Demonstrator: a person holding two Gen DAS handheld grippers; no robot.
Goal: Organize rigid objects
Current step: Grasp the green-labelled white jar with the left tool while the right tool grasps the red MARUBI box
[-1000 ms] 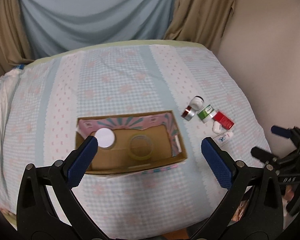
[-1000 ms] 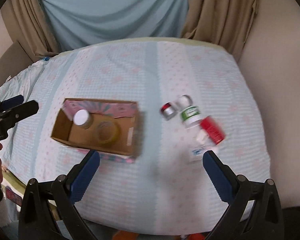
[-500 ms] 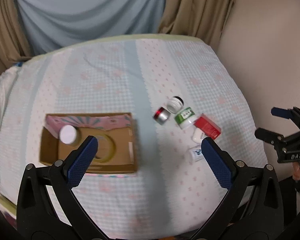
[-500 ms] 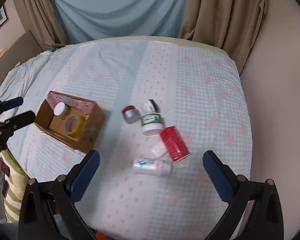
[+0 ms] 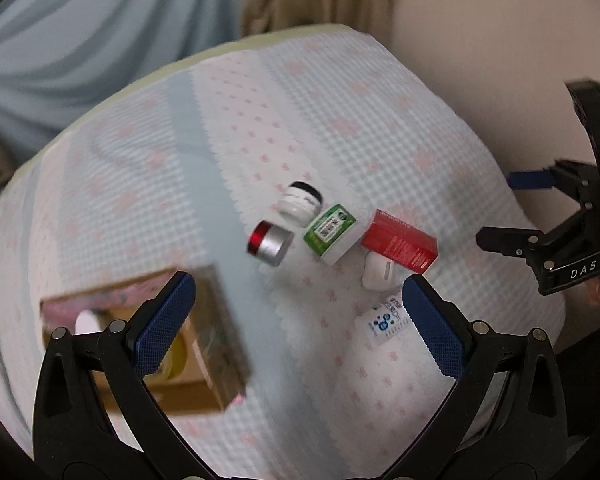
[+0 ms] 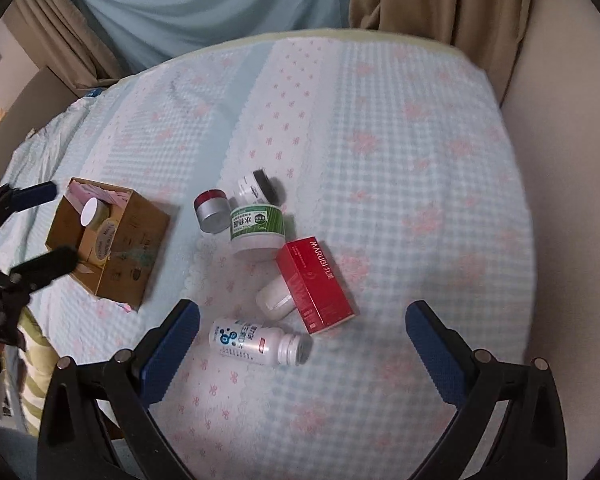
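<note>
Nearest the right camera, the right tongs (image 6: 302,334) hang spread wide with nothing between their blue pads, above a bed (image 6: 420,168) covered in a pale blue and pink checked cloth. Just past them a white bottle (image 6: 254,342) lies on its side. Beyond it a small white cap (image 6: 274,300) touches the near end of a red box (image 6: 314,284) lying flat. Farther on stands a green-labelled jar (image 6: 256,226), with a silver tin with a red lid (image 6: 211,210) just to its left and a white jar with a black lid (image 6: 256,188) tipped over behind it.

To the left, apart from this cluster, sits an open cardboard box (image 6: 116,240) holding a roll of tape (image 6: 102,238) and a white-lidded jar (image 6: 90,210).

The left tongs (image 5: 298,324) are likewise spread and empty, hovering between the cardboard box and the bottle. Curtains (image 6: 220,4) hang behind the bed.
</note>
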